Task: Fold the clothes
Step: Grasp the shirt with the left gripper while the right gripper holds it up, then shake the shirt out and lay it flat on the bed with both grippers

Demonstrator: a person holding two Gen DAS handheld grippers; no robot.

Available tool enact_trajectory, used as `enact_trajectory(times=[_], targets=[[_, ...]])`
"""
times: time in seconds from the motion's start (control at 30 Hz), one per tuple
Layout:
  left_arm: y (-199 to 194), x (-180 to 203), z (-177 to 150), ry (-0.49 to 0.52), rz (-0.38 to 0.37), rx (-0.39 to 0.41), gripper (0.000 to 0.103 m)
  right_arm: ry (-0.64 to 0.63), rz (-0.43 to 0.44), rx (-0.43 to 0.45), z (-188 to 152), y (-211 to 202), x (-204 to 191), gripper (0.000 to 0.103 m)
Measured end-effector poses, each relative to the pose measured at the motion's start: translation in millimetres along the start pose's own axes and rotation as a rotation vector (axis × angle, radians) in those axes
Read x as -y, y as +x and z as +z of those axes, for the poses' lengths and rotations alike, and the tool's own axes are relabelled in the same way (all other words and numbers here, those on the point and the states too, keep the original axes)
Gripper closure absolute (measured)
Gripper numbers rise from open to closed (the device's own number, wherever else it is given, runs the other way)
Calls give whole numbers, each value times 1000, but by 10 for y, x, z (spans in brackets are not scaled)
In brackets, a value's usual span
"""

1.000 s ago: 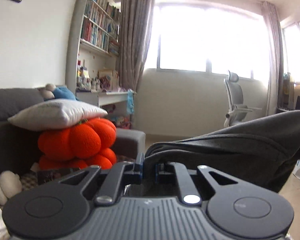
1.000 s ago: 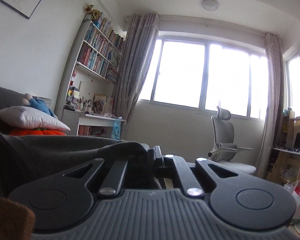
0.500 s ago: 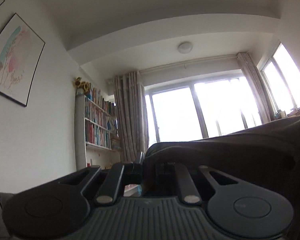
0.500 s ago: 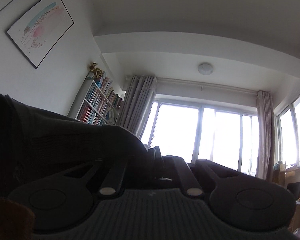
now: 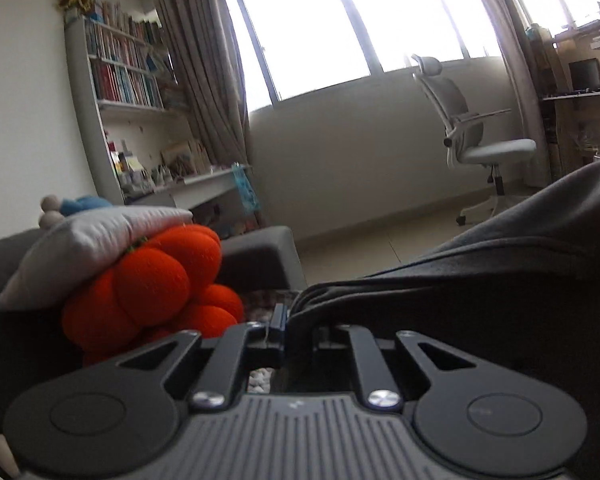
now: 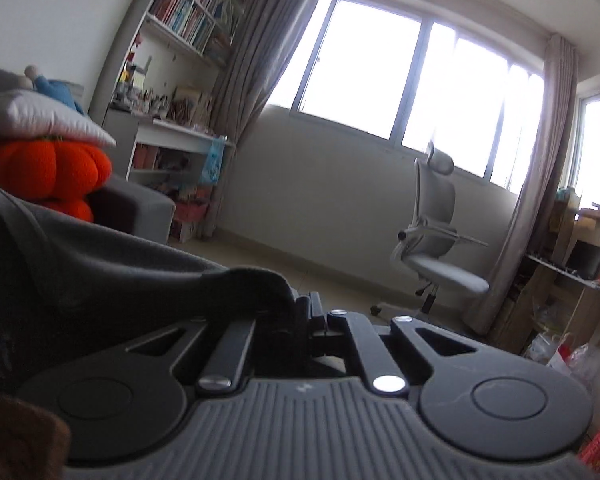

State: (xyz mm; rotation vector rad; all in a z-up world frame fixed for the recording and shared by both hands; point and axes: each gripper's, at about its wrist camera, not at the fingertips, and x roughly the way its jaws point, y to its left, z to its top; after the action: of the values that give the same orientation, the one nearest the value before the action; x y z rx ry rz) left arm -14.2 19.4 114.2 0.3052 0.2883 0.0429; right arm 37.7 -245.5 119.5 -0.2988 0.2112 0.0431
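Note:
A dark grey garment (image 5: 480, 280) hangs stretched between my two grippers. In the left wrist view my left gripper (image 5: 290, 320) is shut on one bunched edge of it, and the cloth runs off to the right. In the right wrist view my right gripper (image 6: 306, 312) is shut on another edge of the same garment (image 6: 100, 264), which spreads away to the left. The fingertips of both are mostly hidden by folds of cloth.
A grey sofa (image 5: 260, 252) holds an orange pumpkin cushion (image 5: 152, 284) under a white pillow (image 5: 84, 244). Behind stand a bookshelf (image 5: 120, 80) and a desk (image 5: 196, 188). A white office chair (image 6: 436, 240) stands on the floor under the window. Shelves with clutter (image 6: 572, 272) are at the right.
Both grippers swung up toward the ceiling half a second ago and have come back down, lower than before, still holding the garment. Both views are now rolled.

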Motion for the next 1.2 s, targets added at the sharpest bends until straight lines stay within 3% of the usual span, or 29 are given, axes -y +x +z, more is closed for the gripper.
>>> enact_trajectory(times=[0.1, 0.23, 0.3, 0.37, 0.43, 0.57, 0.63, 0.67, 0.87, 0.93, 1.03, 1.13, 1.2], targets=[[229, 56, 92, 3, 9, 12, 92, 30, -22, -38, -71, 278, 35, 99], [509, 159, 384, 15, 30, 61, 92, 93, -87, -26, 136, 363, 120, 99], [712, 318, 434, 33, 30, 49, 92, 100, -119, -45, 160, 442, 129, 99], [956, 418, 410, 58, 15, -2, 85, 95, -147, -99, 42, 633, 110, 99], [1172, 490, 325, 70, 0, -67, 60, 81, -172, -165, -145, 842, 94, 99], [1213, 263, -1, -2, -10, -126, 48, 58, -172, -303, -565, 1109, 88, 99], [1208, 18, -146, -62, -22, -151, 25, 60, -148, -341, -672, 1147, 94, 99], [1228, -122, -230, -95, -37, -168, 21, 62, -136, -357, -713, 1158, 96, 98], [1453, -699, -629, -342, -119, -338, 21, 100, -78, -407, -688, 1208, 154, 92], [1472, -703, -668, -363, -136, -357, 20, 106, -65, -414, -668, 1201, 171, 92], [1589, -657, -737, -376, -87, -424, 17, 155, -32, -427, -686, 1166, 249, 87], [1686, -552, -821, -394, -127, -454, 17, 164, 17, -418, -702, 1123, 278, 86], [1738, -458, -866, -397, -144, -457, 20, 91, 51, -422, -713, 1129, 191, 86]])
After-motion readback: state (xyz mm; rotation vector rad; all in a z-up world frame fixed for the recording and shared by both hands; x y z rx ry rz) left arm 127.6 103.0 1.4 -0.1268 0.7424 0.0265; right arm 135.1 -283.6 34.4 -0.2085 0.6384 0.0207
